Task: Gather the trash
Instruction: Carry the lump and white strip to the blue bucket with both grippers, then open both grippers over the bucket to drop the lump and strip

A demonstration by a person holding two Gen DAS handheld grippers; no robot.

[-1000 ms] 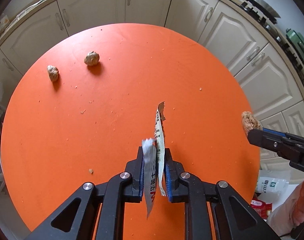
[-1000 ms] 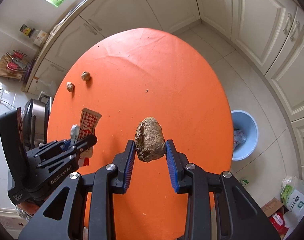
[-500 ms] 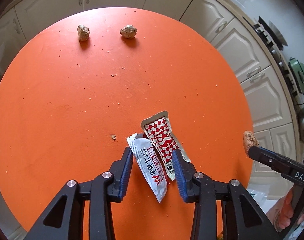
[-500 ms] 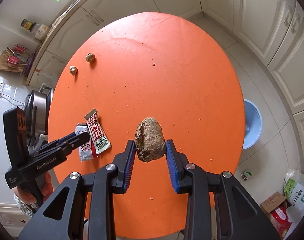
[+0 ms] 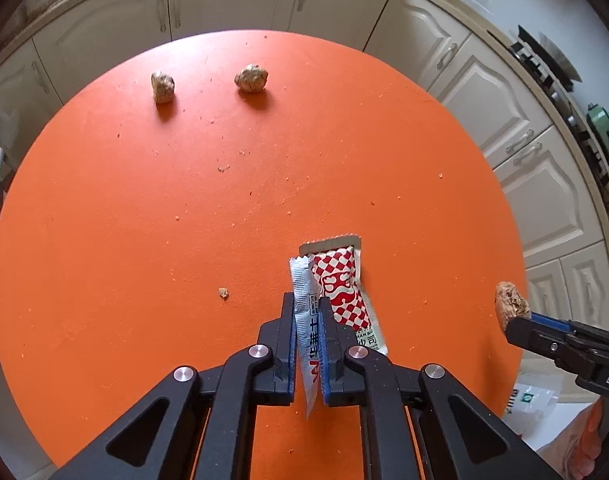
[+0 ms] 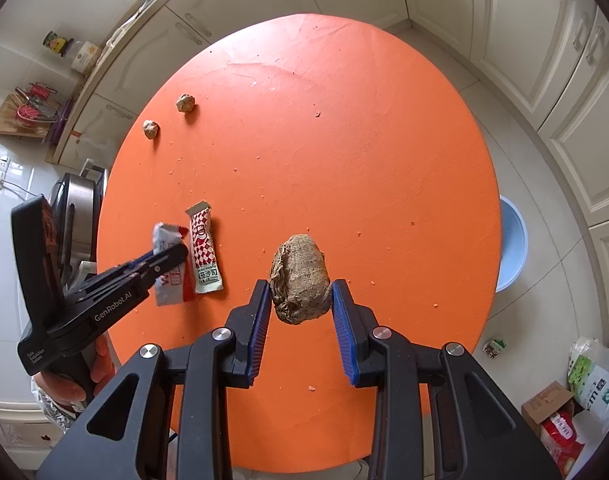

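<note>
Wrapper (image 5: pixel 307 322) pinched — left tool (image 5: pixel 307 312) fully closed.

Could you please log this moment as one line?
left hand-held gripper: shut on white packet | right hand-held gripper: holding brown lump | checkered packet: on table

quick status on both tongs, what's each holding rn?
Left tongs: closed on the silver sachet; the red checkered sachet lies loose on the table.
Right tongs: closed on the brown lump.
</note>
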